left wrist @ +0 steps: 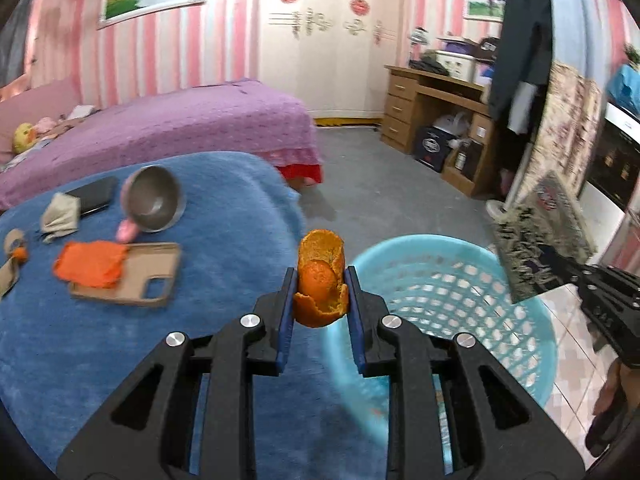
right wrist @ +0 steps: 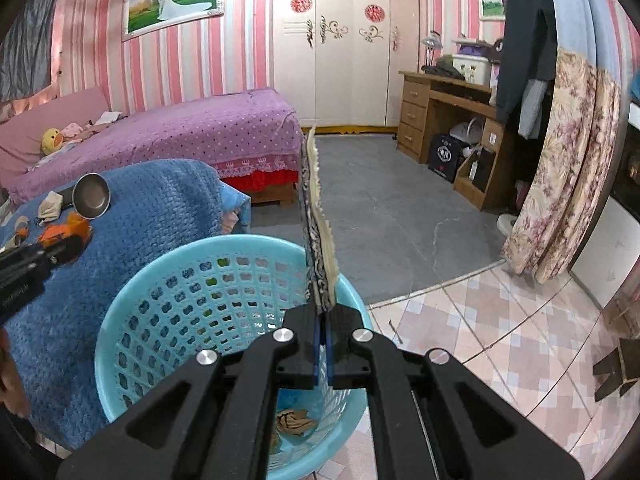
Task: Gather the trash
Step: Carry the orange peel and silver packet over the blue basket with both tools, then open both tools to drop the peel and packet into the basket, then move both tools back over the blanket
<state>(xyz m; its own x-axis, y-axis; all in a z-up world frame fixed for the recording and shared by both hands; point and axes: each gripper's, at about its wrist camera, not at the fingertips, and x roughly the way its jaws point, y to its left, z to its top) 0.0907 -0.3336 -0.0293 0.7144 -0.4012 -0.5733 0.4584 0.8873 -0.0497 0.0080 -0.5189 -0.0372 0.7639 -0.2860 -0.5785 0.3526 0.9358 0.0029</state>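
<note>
My left gripper (left wrist: 321, 280) is shut on an orange peel (left wrist: 322, 260), which stands upright between the blue pads (left wrist: 285, 320). It hangs over the edge of the blue-covered table (left wrist: 200, 340), just left of a light blue plastic basket (left wrist: 460, 292). My right gripper (right wrist: 324, 314) is shut on a flat, dark patterned packet (right wrist: 314, 220), seen edge-on above the basket's (right wrist: 180, 300) rim. The left wrist view shows that packet (left wrist: 536, 240) face-on over the basket's right side. Crumpled brown trash (right wrist: 294, 420) lies in the basket's bottom.
On the blue cover lie a metal bowl (left wrist: 154, 200), a tan phone case (left wrist: 140, 280), an orange cloth (left wrist: 90, 264), a dark phone (left wrist: 94, 196) and a crumpled tissue (left wrist: 60, 216). A purple bed (left wrist: 180, 120) and a wooden desk (left wrist: 432, 112) stand behind.
</note>
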